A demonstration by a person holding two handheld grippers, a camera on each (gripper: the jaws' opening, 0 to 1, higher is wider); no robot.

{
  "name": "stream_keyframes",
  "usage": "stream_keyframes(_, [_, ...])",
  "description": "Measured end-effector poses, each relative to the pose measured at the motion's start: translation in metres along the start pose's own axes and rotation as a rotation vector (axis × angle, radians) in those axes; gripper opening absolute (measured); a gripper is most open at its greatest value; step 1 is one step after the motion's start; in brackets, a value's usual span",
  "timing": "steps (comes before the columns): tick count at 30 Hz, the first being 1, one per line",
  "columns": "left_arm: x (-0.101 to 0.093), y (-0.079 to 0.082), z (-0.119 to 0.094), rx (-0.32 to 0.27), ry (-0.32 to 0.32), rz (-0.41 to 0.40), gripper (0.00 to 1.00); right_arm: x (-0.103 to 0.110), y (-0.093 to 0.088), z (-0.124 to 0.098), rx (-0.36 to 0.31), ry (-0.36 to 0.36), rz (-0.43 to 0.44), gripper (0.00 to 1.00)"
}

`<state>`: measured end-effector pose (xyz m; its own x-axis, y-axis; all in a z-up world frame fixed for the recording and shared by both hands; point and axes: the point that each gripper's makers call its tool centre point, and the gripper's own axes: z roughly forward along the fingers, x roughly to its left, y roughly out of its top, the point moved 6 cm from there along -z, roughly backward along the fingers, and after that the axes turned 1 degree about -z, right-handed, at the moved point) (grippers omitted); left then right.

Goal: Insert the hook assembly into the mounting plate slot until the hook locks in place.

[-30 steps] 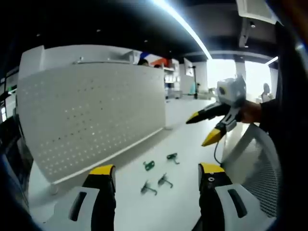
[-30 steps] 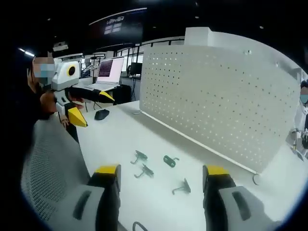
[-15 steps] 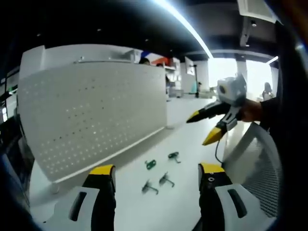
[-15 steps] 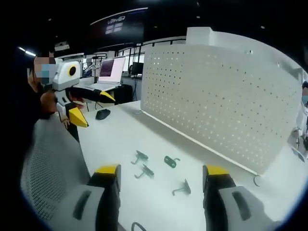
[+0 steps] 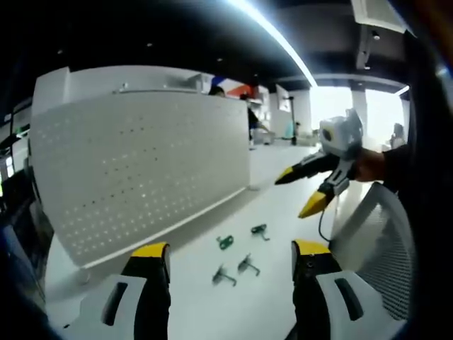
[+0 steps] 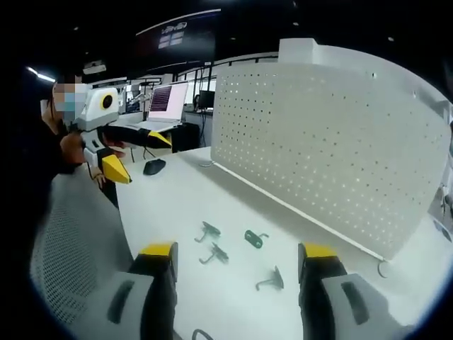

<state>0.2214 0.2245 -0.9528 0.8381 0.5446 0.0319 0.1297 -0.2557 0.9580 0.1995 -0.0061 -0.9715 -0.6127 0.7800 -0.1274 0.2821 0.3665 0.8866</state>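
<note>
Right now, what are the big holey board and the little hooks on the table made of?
The pegboard looks like thin sheet metal painted matte white: flat, stiff, with neat rows of punched holes. It could be plastic; I cannot be sure. The four hooks look like dark grey-green metal, bent into thin curved shapes with a slight sheen. They lie loose on the smooth white table.

Four hooks [image 6: 233,253] lie on table [image 6: 170,205] before pegboard [image 6: 333,142].
</note>
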Motion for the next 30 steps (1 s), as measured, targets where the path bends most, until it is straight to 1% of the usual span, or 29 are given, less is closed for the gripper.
stream_keyframes(8, [0.0, 0.0008, -0.001, -0.007, 0.004, -0.001, 0.71, 0.0019, 0.0018, 0.0017, -0.004, 0.004, -0.003, 0.67])
stream_keyframes(11, [-0.001, 0.0006, -0.0004, -0.003, 0.001, 0.006, 0.71, 0.0039, 0.0038, 0.0011, -0.005, 0.004, -0.019, 0.67])
stream_keyframes(18, [0.0003, 0.0025, -0.0024, -0.016, 0.011, 0.006, 0.71, 0.0024, 0.0041, -0.0001, 0.003, 0.004, -0.028, 0.67])
stream_keyframes(30, [0.0007, 0.0012, -0.0019, -0.008, 0.017, 0.002, 0.7, 0.0036, 0.0082, 0.0065, 0.009, 0.037, -0.046, 0.66])
